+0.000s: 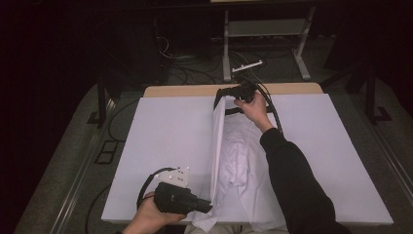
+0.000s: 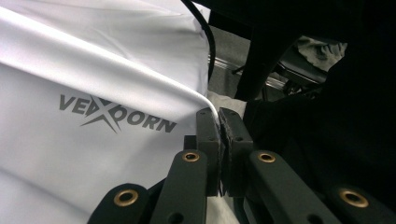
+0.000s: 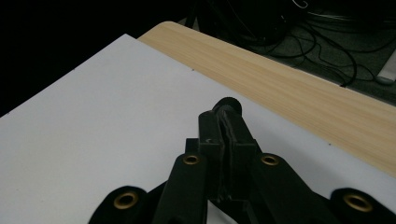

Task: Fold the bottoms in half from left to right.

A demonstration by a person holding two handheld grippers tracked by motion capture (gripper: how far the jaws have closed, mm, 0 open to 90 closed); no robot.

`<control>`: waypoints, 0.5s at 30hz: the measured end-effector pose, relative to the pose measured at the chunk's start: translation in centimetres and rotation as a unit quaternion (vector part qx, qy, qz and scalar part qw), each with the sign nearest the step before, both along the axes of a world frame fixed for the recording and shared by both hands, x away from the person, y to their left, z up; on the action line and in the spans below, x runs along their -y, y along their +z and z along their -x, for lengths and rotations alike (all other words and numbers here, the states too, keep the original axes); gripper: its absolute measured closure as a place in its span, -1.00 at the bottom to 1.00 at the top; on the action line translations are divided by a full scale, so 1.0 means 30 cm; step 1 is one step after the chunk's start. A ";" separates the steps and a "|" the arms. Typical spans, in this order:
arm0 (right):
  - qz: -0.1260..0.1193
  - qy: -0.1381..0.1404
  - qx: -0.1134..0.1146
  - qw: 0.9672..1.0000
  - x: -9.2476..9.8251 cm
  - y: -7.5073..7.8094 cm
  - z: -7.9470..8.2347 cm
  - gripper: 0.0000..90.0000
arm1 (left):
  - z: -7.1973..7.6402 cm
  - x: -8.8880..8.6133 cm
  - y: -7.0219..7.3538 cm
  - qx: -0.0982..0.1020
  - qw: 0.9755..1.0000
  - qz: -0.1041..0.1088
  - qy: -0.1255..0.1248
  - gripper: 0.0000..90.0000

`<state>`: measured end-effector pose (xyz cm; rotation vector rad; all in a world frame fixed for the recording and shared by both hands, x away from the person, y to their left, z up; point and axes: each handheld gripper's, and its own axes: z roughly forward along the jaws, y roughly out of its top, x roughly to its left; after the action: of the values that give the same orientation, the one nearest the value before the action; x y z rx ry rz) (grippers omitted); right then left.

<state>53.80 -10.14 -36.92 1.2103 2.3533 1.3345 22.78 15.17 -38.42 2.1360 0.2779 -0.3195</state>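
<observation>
1. Garment (image 1: 243, 165), white, lies right of the middle of the surface (image 1: 160, 141), its left edge lifted in a taut fold from far edge to near edge.
2. Your left tongs (image 1: 208, 206) pinch that fold at the near edge.
3. Your right tongs (image 1: 217, 101) pinch its far end, closed tight.
</observation>
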 end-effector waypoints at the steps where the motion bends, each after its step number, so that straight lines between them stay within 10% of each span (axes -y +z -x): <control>1: 0.002 0.002 0.002 1.000 0.006 0.003 0.002 0.92 | -0.001 0.006 0.001 0.000 1.000 -0.001 -0.003 0.93; 15: 0.012 0.004 0.001 1.000 0.070 0.010 0.016 0.91 | -0.016 0.117 -0.002 -0.004 0.999 0.001 -0.038 0.93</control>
<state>53.32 -12.23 -36.61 1.1940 2.3682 1.3057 23.26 11.67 -38.49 2.1480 0.2002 -0.3722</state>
